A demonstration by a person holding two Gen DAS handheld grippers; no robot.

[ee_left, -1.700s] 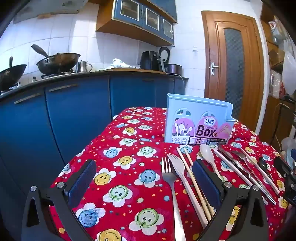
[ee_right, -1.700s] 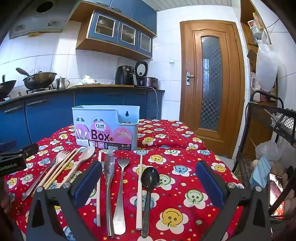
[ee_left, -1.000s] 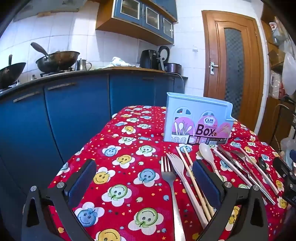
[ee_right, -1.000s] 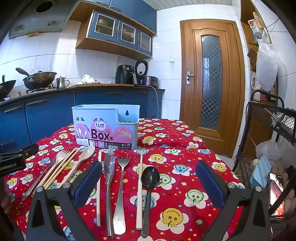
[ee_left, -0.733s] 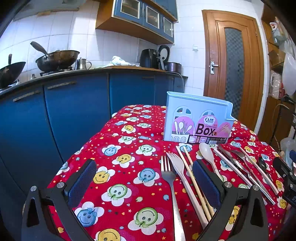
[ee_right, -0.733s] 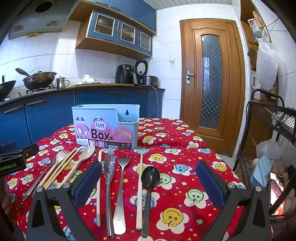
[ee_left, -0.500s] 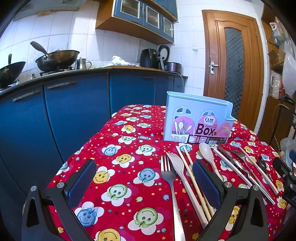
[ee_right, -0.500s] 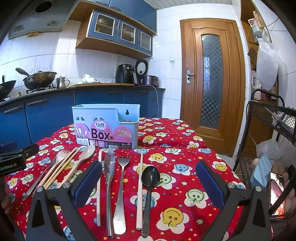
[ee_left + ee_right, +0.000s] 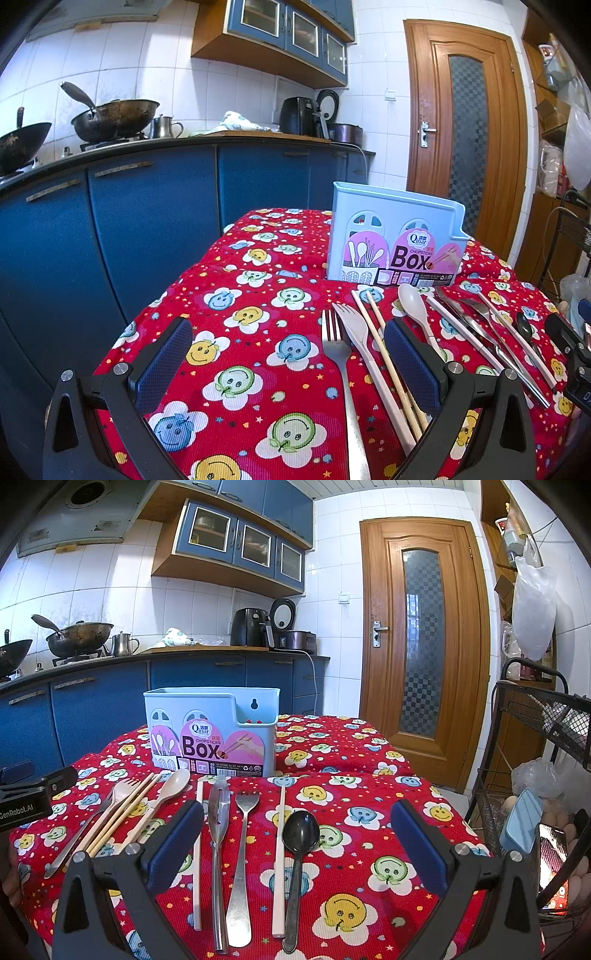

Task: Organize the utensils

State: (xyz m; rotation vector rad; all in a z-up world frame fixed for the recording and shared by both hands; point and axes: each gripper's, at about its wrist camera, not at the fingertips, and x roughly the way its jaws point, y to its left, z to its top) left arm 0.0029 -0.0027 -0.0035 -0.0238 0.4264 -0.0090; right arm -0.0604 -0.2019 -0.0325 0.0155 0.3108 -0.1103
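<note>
A light blue utensil box (image 9: pixel 393 242) (image 9: pixel 212 731) stands upright on the red smiley tablecloth (image 9: pixel 258 332). In front of it several utensils lie in a row: a steel fork (image 9: pixel 340 373), a cream plastic fork (image 9: pixel 364 350), wooden chopsticks (image 9: pixel 384 354), a cream spoon (image 9: pixel 415 306). The right wrist view shows a steel knife (image 9: pixel 218 834), a steel fork (image 9: pixel 242 853), a white chopstick (image 9: pixel 279 853) and a black spoon (image 9: pixel 298 849). My left gripper (image 9: pixel 288 360) hovers open above the near left cloth. My right gripper (image 9: pixel 297 836) hovers open above the near utensils. Neither holds anything.
Blue kitchen cabinets (image 9: pixel 147 229) with woks (image 9: pixel 110 118) run behind and left of the table. A wooden door (image 9: pixel 421 646) stands at the back right. A black wire rack (image 9: pixel 535 757) with bags and eggs sits right of the table. The cloth's near edge drops off close to both grippers.
</note>
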